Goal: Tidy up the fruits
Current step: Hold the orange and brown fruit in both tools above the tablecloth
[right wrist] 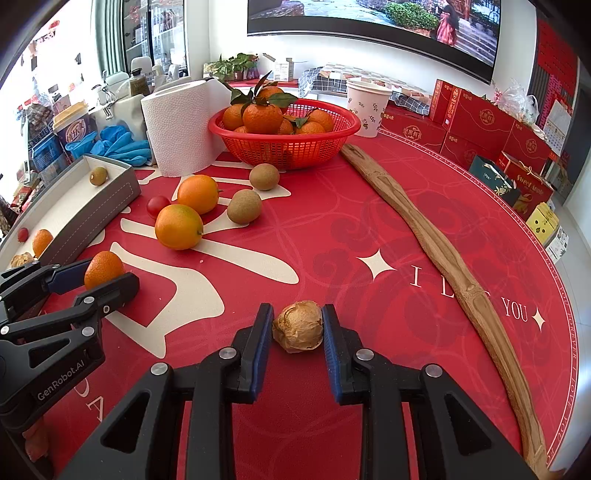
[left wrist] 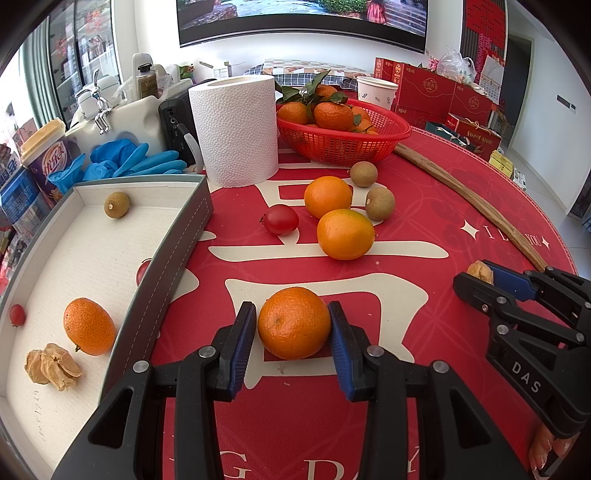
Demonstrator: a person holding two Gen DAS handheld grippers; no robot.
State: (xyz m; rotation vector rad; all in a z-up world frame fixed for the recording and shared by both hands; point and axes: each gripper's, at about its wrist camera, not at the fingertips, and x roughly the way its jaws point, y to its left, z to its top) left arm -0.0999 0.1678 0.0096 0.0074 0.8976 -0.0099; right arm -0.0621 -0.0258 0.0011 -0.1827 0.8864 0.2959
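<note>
Crosswise, left claw (left wrist: 292, 323) brackets round orange (left wrist: 293, 322).

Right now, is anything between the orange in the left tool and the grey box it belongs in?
Only the box's own grey side wall lies between the orange, gripped by the left tool, and the white floor inside; the mat between is bare.

Home living room; big wall TV (left wrist: 303, 18); red festive table mat (right wrist: 369, 229); stacked gift boxes (right wrist: 480, 122); glass cabinet (left wrist: 81, 48)
</note>
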